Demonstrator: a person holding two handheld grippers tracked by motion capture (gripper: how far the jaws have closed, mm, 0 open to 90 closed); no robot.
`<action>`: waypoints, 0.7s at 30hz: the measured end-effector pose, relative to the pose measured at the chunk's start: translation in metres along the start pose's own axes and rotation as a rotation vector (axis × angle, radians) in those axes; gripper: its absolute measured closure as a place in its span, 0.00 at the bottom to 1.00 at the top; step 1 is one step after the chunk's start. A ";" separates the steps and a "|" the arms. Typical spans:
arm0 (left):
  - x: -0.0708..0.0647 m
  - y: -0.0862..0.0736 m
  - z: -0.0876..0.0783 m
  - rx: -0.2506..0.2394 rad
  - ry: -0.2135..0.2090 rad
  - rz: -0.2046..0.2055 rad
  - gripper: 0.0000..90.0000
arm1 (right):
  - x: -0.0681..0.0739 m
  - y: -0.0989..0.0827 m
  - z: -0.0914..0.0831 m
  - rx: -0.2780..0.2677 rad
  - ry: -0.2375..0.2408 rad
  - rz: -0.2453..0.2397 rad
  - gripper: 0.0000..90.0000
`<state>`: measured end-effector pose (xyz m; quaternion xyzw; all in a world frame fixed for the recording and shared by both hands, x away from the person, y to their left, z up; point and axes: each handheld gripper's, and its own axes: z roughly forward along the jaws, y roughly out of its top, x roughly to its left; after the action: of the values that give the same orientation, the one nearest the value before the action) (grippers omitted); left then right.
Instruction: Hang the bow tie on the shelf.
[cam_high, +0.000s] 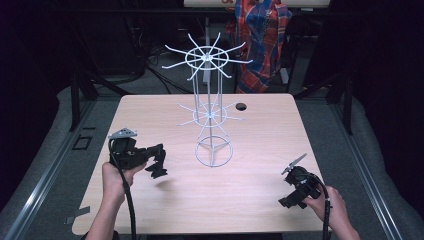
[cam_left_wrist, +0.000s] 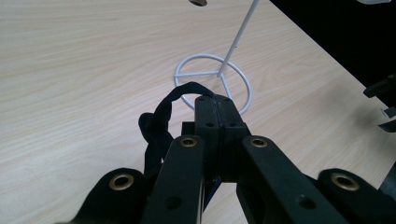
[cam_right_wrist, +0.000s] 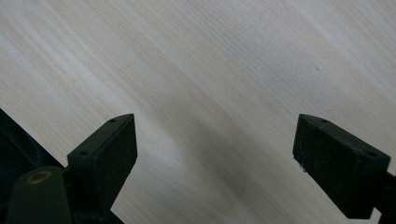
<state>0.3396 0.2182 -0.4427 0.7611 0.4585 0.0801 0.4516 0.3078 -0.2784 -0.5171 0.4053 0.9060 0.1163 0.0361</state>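
Black, at far left of the high view: left gripper (cam_high: 159, 161) held low over the pale wooden table (cam_high: 260, 195) in the person's left hand (cam_high: 116, 176), grey three-cornered plate on top, cable trailing back toward the near edge. Jaws pressed together on a black fabric strap (cam_left_wrist: 161, 116), pinched at the tips in the left gripper view, looping up and to the left and hanging beside the jaws above the tabletop. Just beyond the closed tips, the ring base of a white wire rack with spoked hook tiers (cam_high: 210, 114); upright near the table's middle, a second, wider tier of hooks at its top. Behind it, a small dark round hole (cam_high: 241, 106) in the tabletop. Far right, near the front edge: right gripper (cam_high: 292, 192) in the right hand (cam_high: 334, 206), jaws spread wide over bare wood, nothing between them.
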 end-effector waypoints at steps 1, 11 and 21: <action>0.001 0.001 -0.001 -0.001 0.007 0.004 1.00 | 0.000 0.000 0.000 0.000 -0.001 0.000 0.15; 0.004 0.005 -0.006 -0.026 0.010 -0.004 1.00 | 0.001 -0.001 0.000 -0.005 -0.004 0.008 0.15; 0.003 0.012 -0.006 -0.025 0.012 -0.004 1.00 | 0.001 0.001 0.001 0.013 0.008 -0.005 0.15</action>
<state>0.3457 0.2226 -0.4310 0.7542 0.4617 0.0895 0.4584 0.3082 -0.2769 -0.5180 0.4028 0.9079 0.1119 0.0302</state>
